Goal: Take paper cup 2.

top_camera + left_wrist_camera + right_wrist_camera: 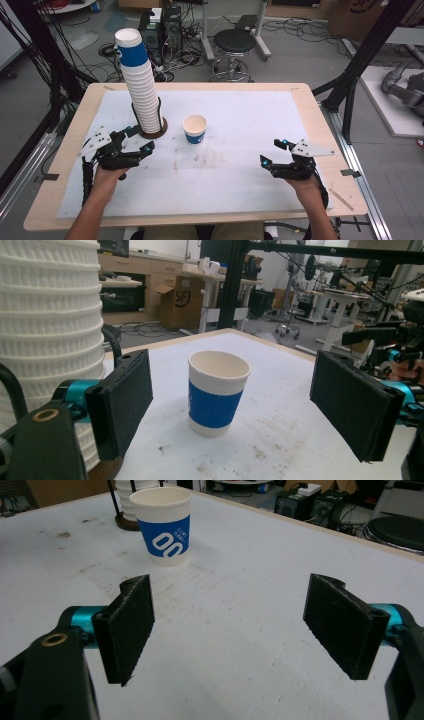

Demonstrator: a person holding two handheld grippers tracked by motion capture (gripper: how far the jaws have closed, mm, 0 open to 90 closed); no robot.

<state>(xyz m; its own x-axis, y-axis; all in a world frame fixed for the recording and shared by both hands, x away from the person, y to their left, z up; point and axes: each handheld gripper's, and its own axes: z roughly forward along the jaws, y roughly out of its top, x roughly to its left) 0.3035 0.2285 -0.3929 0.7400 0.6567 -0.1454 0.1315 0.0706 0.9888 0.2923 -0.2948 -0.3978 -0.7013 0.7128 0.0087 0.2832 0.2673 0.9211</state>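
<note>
White padding covers the wooden table point(320, 130), which fills the middle of the high view with a cluttered workshop floor, a black stool point(235, 42) and cables along the top of the frame. At left of centre a tall stack of paper cups point(140, 85) rises from a dark round holder point(152, 132), and just to its right, apart from it, a single paper cup point(195, 129) with a blue band stands upright and empty. The left gripper point(137, 141) sits at lower left, close beside the holder, its jaws spread wide with nothing between the pads; in the left gripper view the cup point(218, 390) stands framed between the two black pads but farther out, untouched. The right gripper point(274, 152) rests at lower right, well apart from the cup, jaws likewise wide and empty, and the right gripper view has the cup point(162, 525) at upper left, beyond its jaws. The step appears to be a pause with one cup set out on the pad. The next move probably calls for a gripper to advance level until the cup sits between its pads, then close gently, since the thin paper wall would crush or tip easily.
</note>
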